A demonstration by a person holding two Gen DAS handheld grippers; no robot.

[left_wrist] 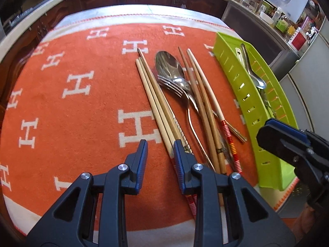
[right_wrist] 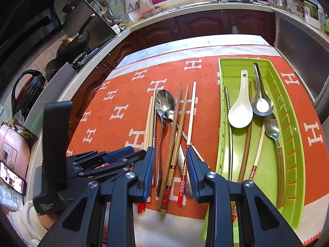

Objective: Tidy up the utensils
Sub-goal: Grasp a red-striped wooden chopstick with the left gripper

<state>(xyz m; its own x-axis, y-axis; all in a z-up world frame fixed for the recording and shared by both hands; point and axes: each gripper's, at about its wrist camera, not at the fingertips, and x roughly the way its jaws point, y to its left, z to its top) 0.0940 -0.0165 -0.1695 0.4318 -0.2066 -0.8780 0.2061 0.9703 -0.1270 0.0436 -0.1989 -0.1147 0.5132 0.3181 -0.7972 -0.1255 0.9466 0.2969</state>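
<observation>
Over the orange tabletop cloth [left_wrist: 78,107], both tongs, left [left_wrist: 160,144] and right [right_wrist: 169,154], hung released; pale chopsticks [left_wrist: 152,94] at one o'clock needed squarely centred jaws, green tray [right_wrist: 296,144] beyond.

Lime-green tray [right_wrist: 296,144], orange H-patterned cloth [left_wrist: 72,107]
</observation>
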